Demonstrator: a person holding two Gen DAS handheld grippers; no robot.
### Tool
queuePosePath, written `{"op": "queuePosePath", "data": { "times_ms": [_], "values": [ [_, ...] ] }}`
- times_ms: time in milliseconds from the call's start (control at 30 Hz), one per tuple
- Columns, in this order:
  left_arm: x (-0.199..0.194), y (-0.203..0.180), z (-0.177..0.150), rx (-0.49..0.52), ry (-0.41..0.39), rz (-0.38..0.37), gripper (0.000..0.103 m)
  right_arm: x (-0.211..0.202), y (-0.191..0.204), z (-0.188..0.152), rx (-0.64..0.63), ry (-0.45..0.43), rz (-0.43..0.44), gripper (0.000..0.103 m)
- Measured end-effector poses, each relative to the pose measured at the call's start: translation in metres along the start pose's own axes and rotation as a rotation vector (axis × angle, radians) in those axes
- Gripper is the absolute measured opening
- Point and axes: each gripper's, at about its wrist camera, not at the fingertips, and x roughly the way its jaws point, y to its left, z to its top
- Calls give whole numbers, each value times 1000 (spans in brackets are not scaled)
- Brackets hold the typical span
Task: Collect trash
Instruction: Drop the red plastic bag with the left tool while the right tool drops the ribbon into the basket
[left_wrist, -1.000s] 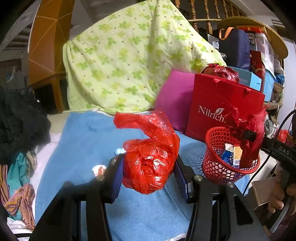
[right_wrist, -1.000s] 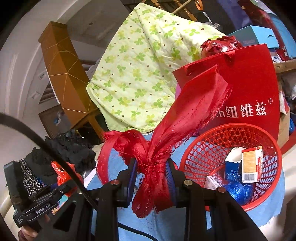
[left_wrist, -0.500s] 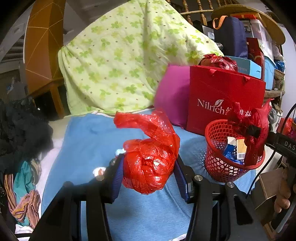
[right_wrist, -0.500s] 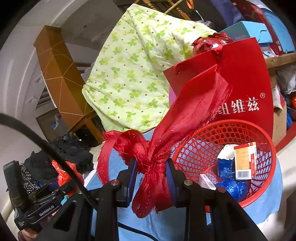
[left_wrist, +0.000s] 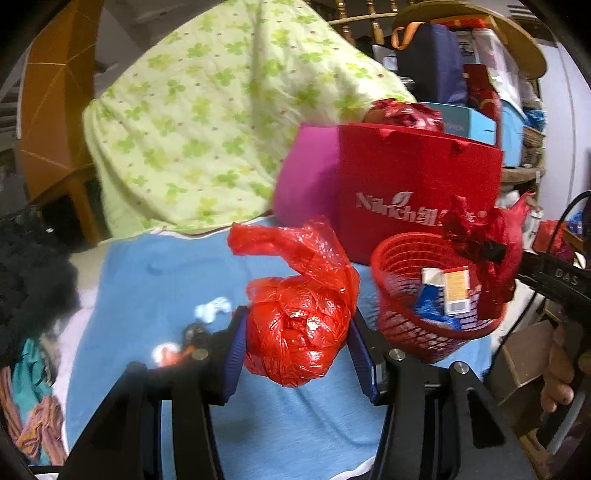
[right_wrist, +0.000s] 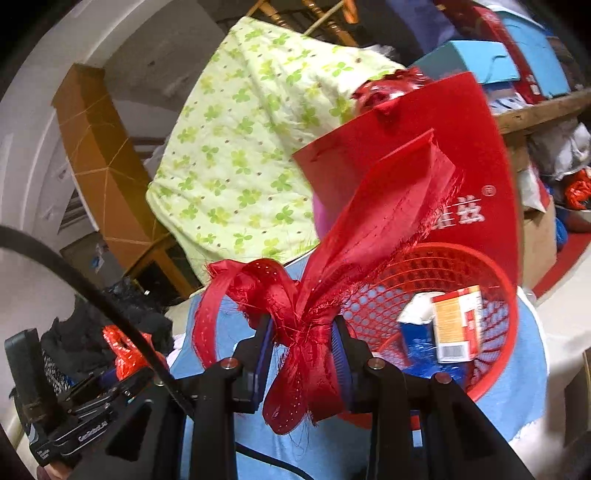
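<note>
Left tongs: closed on a knotted red plastic bag, the blue pads pressing its two sides; the bag is hanging just above the blue cloth
Right tongs: squeezed nearly fully together, pinching a frayed red ribbon at its bunched middle; its tails are fanning up toward 1 o'clock and drooping toward 6

Key relation: the red mesh basket is standing at about 2 o'clock from the left tongs, near but not touching the bag; in the right wrist view the same basket is lying at 3 o'clock, just beside the ribbon, with its rim partly behind the frayed tails

Nearer hand: judging by both views, the right hand is sitting closer to the basket mouth, so the ribbon looks likely to go in first

Long axis: the bag's loose neck is trailing up toward 11 o'clock; the ribbon is running roughly 7 to 1

Basket contents: a small carton and blue wrapper scraps are already lying inside

In the way: a red paper shopping bag is standing right behind the basket at 12 o'clock, and the right tool is crowding the rim at 3 o'clock in the left wrist view

Left behind: small white and orange scraps are lying on the cloth at 9 o'clock of the left tongs

Risk: the ribbon tails may be snagging on the mesh rim
</note>
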Motion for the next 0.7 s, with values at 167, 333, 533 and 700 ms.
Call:
{"op": "queuePosePath", "data": {
  "times_ms": [167,333,533,700],
  "values": [
    [13,-22,18,13,-8,-140,54,-8,-25,11,60,-27,-55,34],
    [37,-52,40,34,-7,-247,54,-12,-53,21,141,-44,-86,35],
    [86,-96,57,61,52,-347,64,-2,-85,24,237,-11,-127,36],
    [114,-109,46,83,123,-289,72,10,-107,15,364,25,-97,69]
  ]
}}
